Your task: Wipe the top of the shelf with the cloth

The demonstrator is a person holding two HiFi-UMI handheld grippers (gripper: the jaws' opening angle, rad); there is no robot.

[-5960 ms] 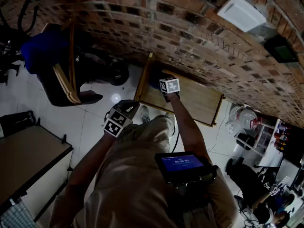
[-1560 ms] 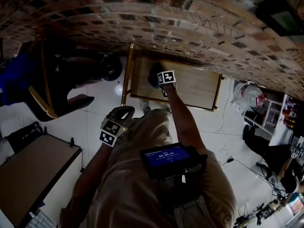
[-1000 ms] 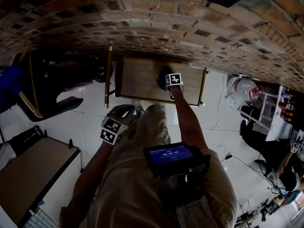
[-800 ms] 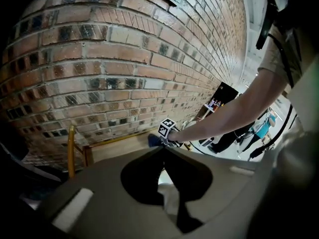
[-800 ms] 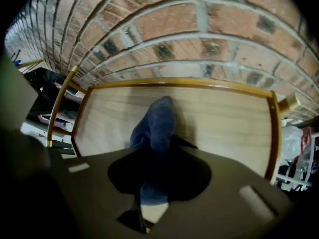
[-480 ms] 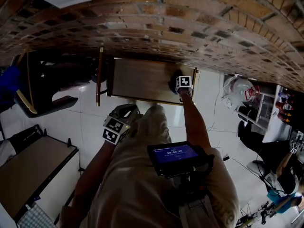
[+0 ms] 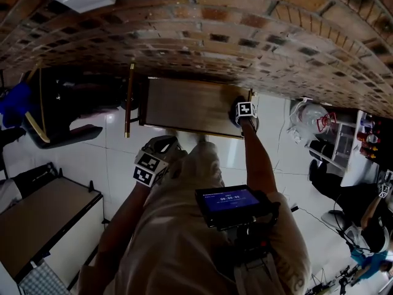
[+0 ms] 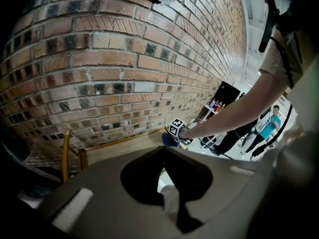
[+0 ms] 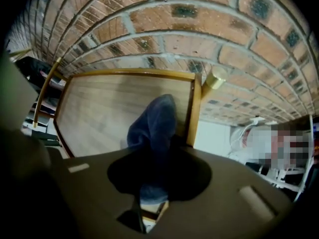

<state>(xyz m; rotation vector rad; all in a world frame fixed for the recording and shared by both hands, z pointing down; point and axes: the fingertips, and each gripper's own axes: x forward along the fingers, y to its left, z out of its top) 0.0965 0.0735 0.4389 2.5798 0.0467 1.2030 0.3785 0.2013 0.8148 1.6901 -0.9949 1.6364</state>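
The shelf top (image 7: pixel 184 106) is a pale wooden board in a golden frame, set against the brick wall. My right gripper (image 7: pixel 244 112) rests at its right end, shut on a dark blue cloth (image 9: pixel 155 126). The cloth lies on the shelf top (image 9: pixel 99 113), close to the right rail (image 9: pixel 195 108). In the head view the gripper's marker cube hides most of the cloth. My left gripper (image 7: pixel 153 160) hangs shut and empty near my body, short of the shelf. In the left gripper view the cloth (image 8: pixel 168 140) shows under the right gripper's cube.
A brick wall (image 7: pixel 202 42) runs behind the shelf. A golden pole (image 7: pixel 129 100) and a dark chair (image 7: pixel 61 109) stand to its left. A table (image 7: pixel 37 214) is at lower left. A white bag (image 7: pixel 307 123) and shelves of bottles (image 7: pixel 368 140) are to the right.
My right gripper has slid the cloth rightwards along the shelf top, from the left-middle part to the right end. The left gripper has stayed near my body.
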